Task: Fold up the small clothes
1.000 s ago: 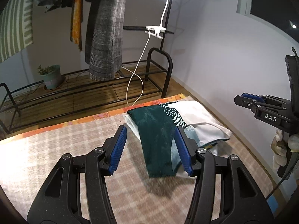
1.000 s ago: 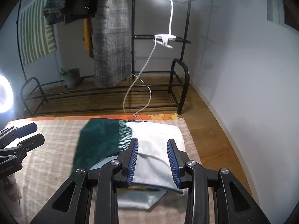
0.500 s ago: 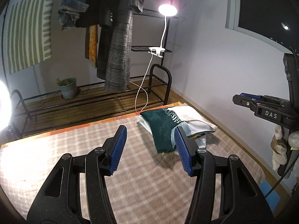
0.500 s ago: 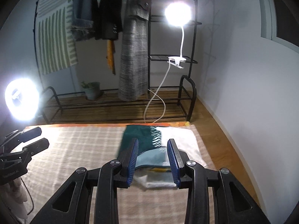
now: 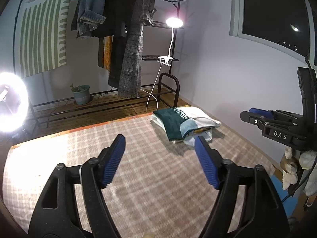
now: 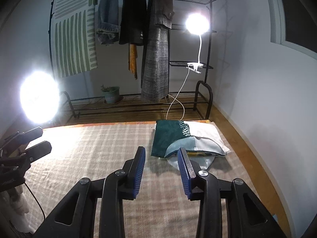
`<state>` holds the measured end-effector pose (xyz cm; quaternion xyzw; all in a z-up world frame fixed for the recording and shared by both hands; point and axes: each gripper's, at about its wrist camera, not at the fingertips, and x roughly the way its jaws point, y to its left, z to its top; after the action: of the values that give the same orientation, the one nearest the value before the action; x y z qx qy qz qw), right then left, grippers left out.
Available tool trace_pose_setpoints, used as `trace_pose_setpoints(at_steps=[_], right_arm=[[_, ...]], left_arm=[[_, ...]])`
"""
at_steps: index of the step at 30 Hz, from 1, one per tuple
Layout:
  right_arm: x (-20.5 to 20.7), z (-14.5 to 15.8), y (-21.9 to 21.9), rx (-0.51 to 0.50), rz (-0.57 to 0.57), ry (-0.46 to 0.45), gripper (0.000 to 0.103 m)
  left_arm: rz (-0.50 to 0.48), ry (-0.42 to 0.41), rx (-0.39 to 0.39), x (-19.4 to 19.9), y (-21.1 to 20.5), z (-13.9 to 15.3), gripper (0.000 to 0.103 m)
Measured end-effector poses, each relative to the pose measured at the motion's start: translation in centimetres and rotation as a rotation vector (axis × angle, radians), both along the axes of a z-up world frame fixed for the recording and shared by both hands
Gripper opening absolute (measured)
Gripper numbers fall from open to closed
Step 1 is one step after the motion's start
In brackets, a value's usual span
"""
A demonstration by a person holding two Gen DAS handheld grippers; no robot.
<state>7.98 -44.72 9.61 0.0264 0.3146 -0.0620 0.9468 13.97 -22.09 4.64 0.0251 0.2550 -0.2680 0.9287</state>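
Note:
A stack of folded small clothes (image 5: 184,122) lies at the far right corner of the checked blanket (image 5: 138,158); a dark green piece is on top, with white and pale blue pieces beneath. The stack also shows in the right wrist view (image 6: 184,138). My left gripper (image 5: 160,152) is open and empty, held above the blanket short of the stack. My right gripper (image 6: 161,159) is open and empty, just short of the stack's near edge. The right gripper also shows at the right of the left wrist view (image 5: 277,127).
A black clothes rack (image 6: 158,103) with hanging garments stands behind the blanket on the wooden floor. A clip lamp (image 6: 196,23) and a ring light (image 6: 39,97) shine brightly. A potted plant (image 6: 111,94) sits on the rack's base. A white wall (image 6: 267,99) runs along the right.
Both grippers have pulled back and risen away from the stack, which now lies free at the far corner. The left jaws have opened wider.

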Motion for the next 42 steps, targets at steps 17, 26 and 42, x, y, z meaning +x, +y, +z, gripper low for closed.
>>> trace_pose_setpoints(at_steps=[17, 26, 42], right_arm=[[-2.4, -5.3, 3.8, 0.046, -0.073, -0.091, 0.097], [-1.3, -7.2, 4.6, 0.056, -0.068, -0.07, 0.103], [-0.6, -7.9, 6.0, 0.033, -0.034, -0.061, 0.103]], left_arm=[[0.019, -0.023, 0.059, -3.3, 3.4, -5.3, 0.095], [0.017, -0.032, 0.107, -3.6, 3.7, -6.2, 0.103], [0.03, 0.047, 0.128, -3.2, 3.9, -6.9, 0.103]])
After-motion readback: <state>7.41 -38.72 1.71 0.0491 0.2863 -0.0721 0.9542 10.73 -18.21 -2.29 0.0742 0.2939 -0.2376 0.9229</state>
